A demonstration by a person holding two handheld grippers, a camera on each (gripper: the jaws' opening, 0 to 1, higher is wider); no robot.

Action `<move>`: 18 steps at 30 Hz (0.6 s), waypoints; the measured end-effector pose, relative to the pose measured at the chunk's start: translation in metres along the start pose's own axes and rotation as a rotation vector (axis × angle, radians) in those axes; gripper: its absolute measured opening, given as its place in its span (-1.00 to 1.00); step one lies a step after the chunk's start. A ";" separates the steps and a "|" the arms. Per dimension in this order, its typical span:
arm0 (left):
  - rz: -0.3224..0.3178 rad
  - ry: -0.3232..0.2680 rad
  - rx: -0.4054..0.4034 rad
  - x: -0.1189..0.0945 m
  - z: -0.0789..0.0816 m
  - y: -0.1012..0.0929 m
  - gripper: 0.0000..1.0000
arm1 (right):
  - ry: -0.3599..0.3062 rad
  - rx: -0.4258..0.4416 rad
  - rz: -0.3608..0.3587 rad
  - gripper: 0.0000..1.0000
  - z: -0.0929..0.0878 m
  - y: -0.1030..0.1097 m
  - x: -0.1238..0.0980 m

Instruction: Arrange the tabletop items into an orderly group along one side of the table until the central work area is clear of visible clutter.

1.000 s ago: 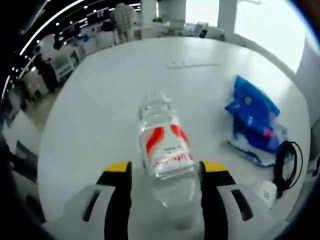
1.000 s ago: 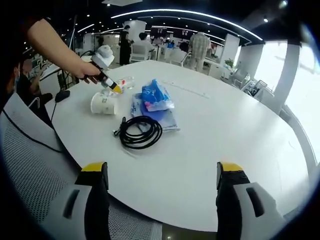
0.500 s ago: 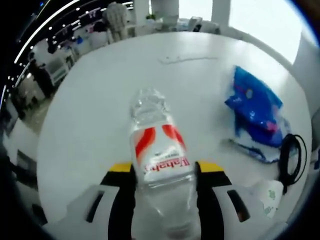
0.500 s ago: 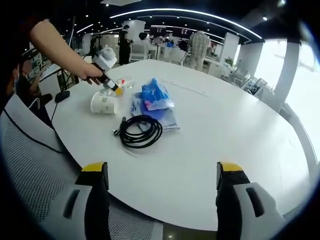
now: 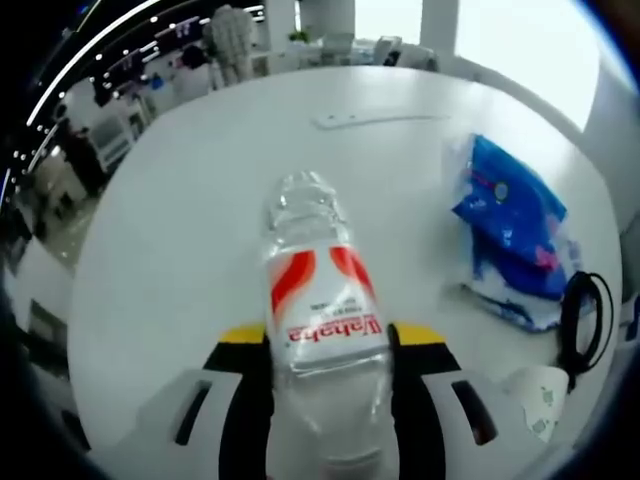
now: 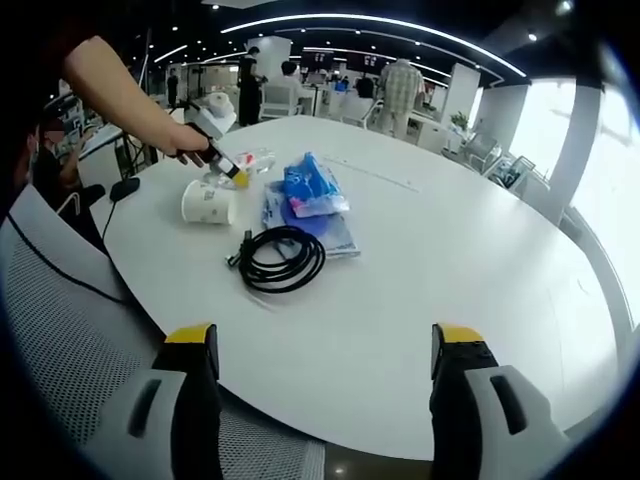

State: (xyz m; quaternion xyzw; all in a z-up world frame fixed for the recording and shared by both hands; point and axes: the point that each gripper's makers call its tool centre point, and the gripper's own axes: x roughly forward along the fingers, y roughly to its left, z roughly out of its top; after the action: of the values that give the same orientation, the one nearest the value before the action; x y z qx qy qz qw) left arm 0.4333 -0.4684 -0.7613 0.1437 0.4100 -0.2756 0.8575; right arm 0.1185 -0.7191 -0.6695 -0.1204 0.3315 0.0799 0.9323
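A clear plastic bottle (image 5: pixel 322 300) with a red and white label sits between my left gripper's (image 5: pixel 325 345) yellow-tipped jaws, which are shut on its body. In the right gripper view, the left gripper (image 6: pixel 222 160) hangs over the far left of the white round table (image 6: pixel 440 260), held by a person's hand, with the bottle (image 6: pixel 256 159) in it. A white paper cup (image 6: pixel 207 203) lies on its side just below it. A blue packet (image 6: pixel 312 190) and a coiled black cable (image 6: pixel 281 260) lie to its right. My right gripper (image 6: pixel 325 350) stands open over the table's near edge, holding nothing.
In the left gripper view the blue packet (image 5: pixel 510 230), the cable (image 5: pixel 580 315) and the cup (image 5: pixel 535 385) lie to the right. A thin white strip (image 5: pixel 375 119) lies farther out. A grey mesh chair (image 6: pixel 60 340) stands at the near left edge. Desks and people fill the background.
My left jaws have closed from around the bottle onto it, and the bottle has risen a little with them. My right gripper has stayed in place.
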 end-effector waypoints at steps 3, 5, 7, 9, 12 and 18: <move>0.003 -0.003 0.010 -0.001 0.000 -0.001 -0.20 | 0.002 -0.004 -0.002 0.74 0.000 0.000 0.000; -0.004 -0.006 0.021 -0.001 0.001 -0.001 -0.21 | 0.003 -0.004 -0.002 0.74 -0.001 0.000 0.000; -0.029 0.008 0.033 -0.001 0.000 -0.003 -0.22 | 0.003 -0.004 -0.002 0.74 0.000 0.000 0.000; -0.042 0.027 0.027 -0.001 -0.002 -0.002 -0.22 | 0.002 -0.006 -0.001 0.74 0.000 0.001 0.000; -0.045 0.036 0.055 -0.002 -0.002 -0.003 -0.23 | 0.007 -0.010 0.000 0.73 -0.001 0.001 0.000; -0.061 0.051 0.120 -0.003 -0.002 -0.005 -0.24 | 0.004 -0.012 0.000 0.73 0.000 0.001 0.000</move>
State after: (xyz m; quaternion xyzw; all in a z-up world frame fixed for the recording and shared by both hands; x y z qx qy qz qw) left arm 0.4272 -0.4705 -0.7607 0.1894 0.4187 -0.3220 0.8277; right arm 0.1180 -0.7181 -0.6701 -0.1262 0.3328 0.0817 0.9309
